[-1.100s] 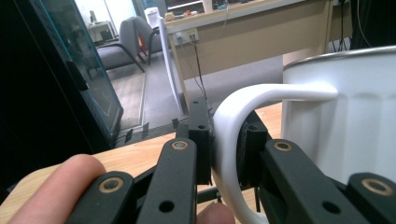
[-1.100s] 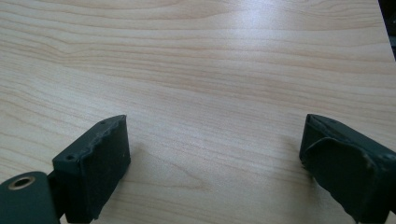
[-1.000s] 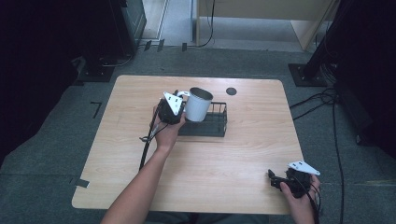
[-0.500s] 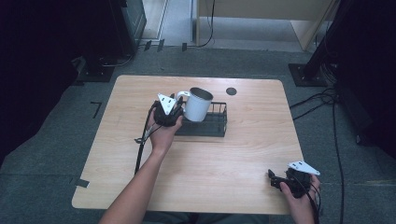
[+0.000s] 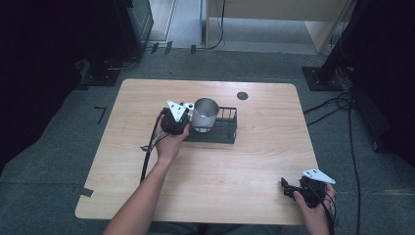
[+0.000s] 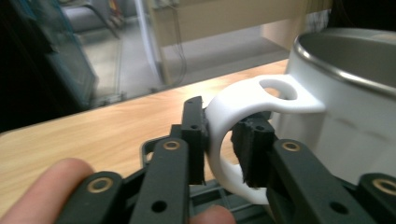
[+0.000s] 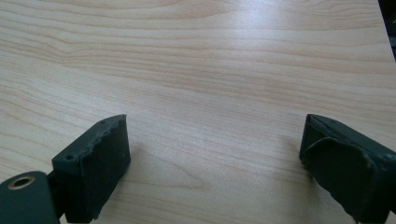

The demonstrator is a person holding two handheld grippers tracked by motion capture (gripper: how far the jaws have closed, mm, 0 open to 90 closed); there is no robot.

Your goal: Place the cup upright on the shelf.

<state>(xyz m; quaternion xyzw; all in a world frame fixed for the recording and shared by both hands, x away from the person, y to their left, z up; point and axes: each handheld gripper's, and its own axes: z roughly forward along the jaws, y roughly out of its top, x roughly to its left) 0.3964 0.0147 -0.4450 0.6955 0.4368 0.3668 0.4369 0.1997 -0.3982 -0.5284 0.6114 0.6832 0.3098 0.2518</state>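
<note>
The worktop (image 5: pixel 244 161) is pale wood grain, and both my hands come onto it from the near edge. Next in size is the black wire rack (image 5: pixel 222 128), sitting just right of my left hand-held gripper (image 5: pixel 188 117) and well away from my right one, up and to its left in the high view. The white mug (image 5: pixel 204 114) with its metal-lined inside stands upright at the rack's left end, directly in front of my left hand-held gripper; whether its base rests on the rack or hangs just above it I cannot tell.

In the left gripper view the mug (image 6: pixel 345 98) fills the right side, and its looped handle (image 6: pixel 229 135) curves toward me. My left hand-held gripper (image 6: pixel 225 140) is pinching that handle: one black pad sits on the outside of the loop, the other inside it, both pressed against the white ring. Its jaws have just been closing a little further on the handle.

My right hand-held gripper (image 5: pixel 288 188) rests low at the worktop's near right corner, jaws spread wide with bare wood (image 7: pixel 210 93) between them.
</note>
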